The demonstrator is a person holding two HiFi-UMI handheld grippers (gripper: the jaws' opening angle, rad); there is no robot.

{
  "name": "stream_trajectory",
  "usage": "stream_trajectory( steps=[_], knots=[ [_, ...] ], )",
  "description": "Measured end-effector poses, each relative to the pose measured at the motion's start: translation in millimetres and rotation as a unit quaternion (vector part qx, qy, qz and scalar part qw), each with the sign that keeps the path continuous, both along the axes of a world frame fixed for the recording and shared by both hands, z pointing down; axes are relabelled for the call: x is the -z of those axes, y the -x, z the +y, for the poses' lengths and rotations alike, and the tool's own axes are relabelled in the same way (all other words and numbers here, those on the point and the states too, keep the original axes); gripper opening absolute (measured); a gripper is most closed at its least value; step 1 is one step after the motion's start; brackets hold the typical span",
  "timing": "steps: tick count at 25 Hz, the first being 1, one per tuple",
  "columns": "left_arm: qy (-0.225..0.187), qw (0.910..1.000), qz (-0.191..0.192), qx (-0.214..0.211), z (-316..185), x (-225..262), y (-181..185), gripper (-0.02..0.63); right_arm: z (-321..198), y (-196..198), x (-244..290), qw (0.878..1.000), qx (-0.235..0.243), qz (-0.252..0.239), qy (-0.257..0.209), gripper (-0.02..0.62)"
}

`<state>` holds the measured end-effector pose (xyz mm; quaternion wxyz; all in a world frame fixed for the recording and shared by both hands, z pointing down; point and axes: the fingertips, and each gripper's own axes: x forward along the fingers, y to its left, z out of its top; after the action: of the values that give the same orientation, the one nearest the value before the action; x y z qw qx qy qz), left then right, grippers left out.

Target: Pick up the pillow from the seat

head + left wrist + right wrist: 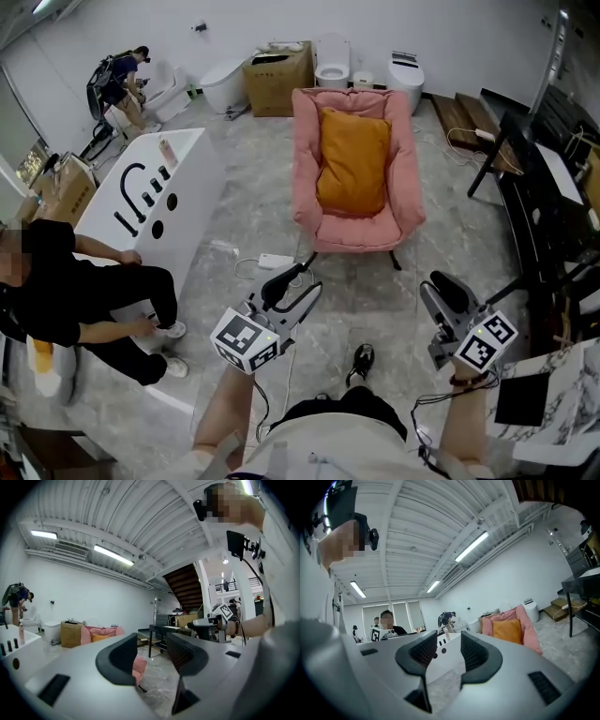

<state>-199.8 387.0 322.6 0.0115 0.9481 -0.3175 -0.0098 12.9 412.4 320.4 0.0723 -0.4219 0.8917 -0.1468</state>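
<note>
Orange pillow (pixel 352 159) stands upright on the seat (pixel 356 228) of a pink armchair (pixel 405 178), its back leaning against the backrest and its lower edge resting towards the rear of the seat, roughly midway between the two padded arms. The armchair sits on a grey marbled floor (pixel 450 234), facing the person who holds the claws.

Low in the head view, the left claw (pixel 298 279) and the right claw (pixel 441 292) are held out level towards the armchair, well apart from it and from each other. The left claw's jaws stand partly open with nothing between them; through the gap its own view shows only floor and an edge of the pink armchair. The right claw's jaws are likewise partly open and hold nothing, with the pillow off to their right in that view.

Left of the armchair lies a white bathtub (pixel 178 202) with black fittings along its rim, and a person in black (pixel 66 300) sits beside it. A cardboard box (pixel 278 67) and toilets (pixel 333 61) stand along the far wall.
</note>
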Motion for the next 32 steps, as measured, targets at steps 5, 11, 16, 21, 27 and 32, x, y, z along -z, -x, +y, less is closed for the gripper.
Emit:
stream_trajectory(
  steps=[5,11,16,21,27,32],
  knots=[
    [0.010,0.9998,-0.003,0.017,-37.4,-5.5,-6.0,0.202,-43.0,-9.2,-3.9,1.000,0.018,0.004,0.003,0.181],
    [0.027,0.9988,0.029,0.027,-97.2,-1.1,-30.3,0.229,-110.1,-36.5,-1.4,0.999,0.042,0.004,0.003,0.201],
    [0.036,0.9982,0.023,0.042,-146.8,-0.1,-53.0,0.252,-172.2,-56.4,-9.9,0.997,0.061,0.049,0.013,0.209],
    [0.045,0.9969,0.017,0.062,-185.4,-5.9,-72.2,0.276,-223.7,-76.3,-8.0,0.995,0.077,0.059,0.007,0.229],
    [0.061,0.9946,0.010,0.084,-213.8,-14.4,-85.6,0.314,-260.0,-95.4,-12.0,0.995,0.093,0.040,0.018,0.256],
    [0.071,0.9936,0.008,0.087,-237.3,-17.4,-98.2,0.349,-281.2,-108.4,-17.4,0.994,0.098,0.033,0.029,0.278]
  ],
)
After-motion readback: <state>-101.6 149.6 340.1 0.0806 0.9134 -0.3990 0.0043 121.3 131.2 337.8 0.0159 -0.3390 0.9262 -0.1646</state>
